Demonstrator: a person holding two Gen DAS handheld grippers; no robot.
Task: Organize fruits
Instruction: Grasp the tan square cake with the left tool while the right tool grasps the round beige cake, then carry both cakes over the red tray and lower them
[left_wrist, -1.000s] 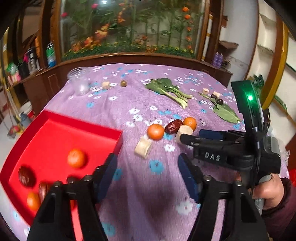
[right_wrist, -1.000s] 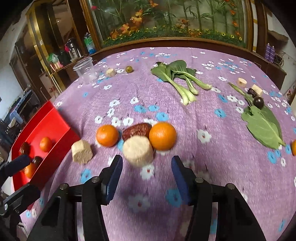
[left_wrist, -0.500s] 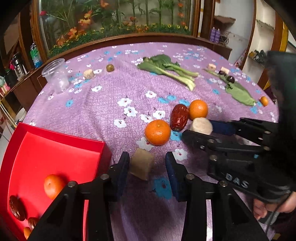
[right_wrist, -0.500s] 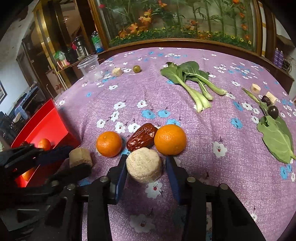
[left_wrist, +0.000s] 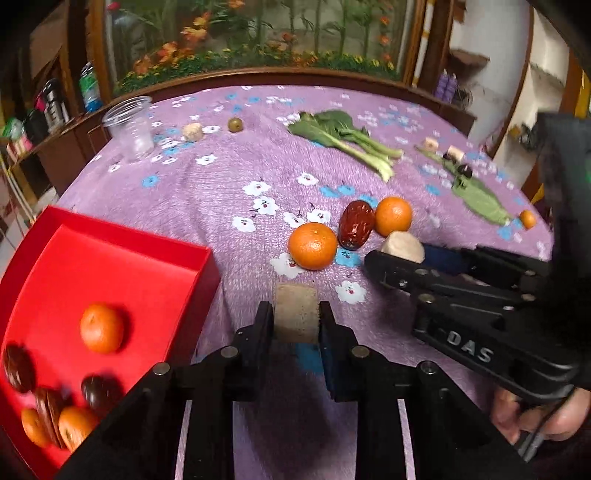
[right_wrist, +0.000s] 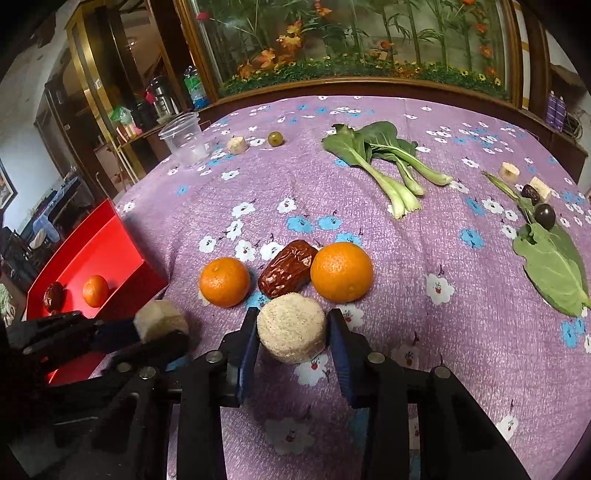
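My left gripper (left_wrist: 296, 320) is shut on a tan block-shaped chunk (left_wrist: 296, 314) on the purple cloth; it also shows in the right wrist view (right_wrist: 160, 320). My right gripper (right_wrist: 291, 332) is shut on a round beige chunk (right_wrist: 291, 331), seen in the left wrist view (left_wrist: 402, 245) too. Just beyond lie two oranges (right_wrist: 224, 281) (right_wrist: 341, 271) with a red date (right_wrist: 288, 267) between them. The red tray (left_wrist: 122, 273) at left holds oranges (left_wrist: 101, 326) and dates (left_wrist: 96, 392).
A clear plastic cup (right_wrist: 183, 139), a small beige chunk (right_wrist: 237, 144) and a green fruit (right_wrist: 275, 138) sit at the far left. Bok choy (right_wrist: 384, 162) lies mid-back. A leaf (right_wrist: 552, 267), dark fruits (right_wrist: 545, 216) and beige chunks (right_wrist: 509, 171) are at right. Shelves stand beyond the table.
Both grippers have moved forward and narrowed: the left from open to shut on the tan block, the right from open to shut on the round beige chunk.
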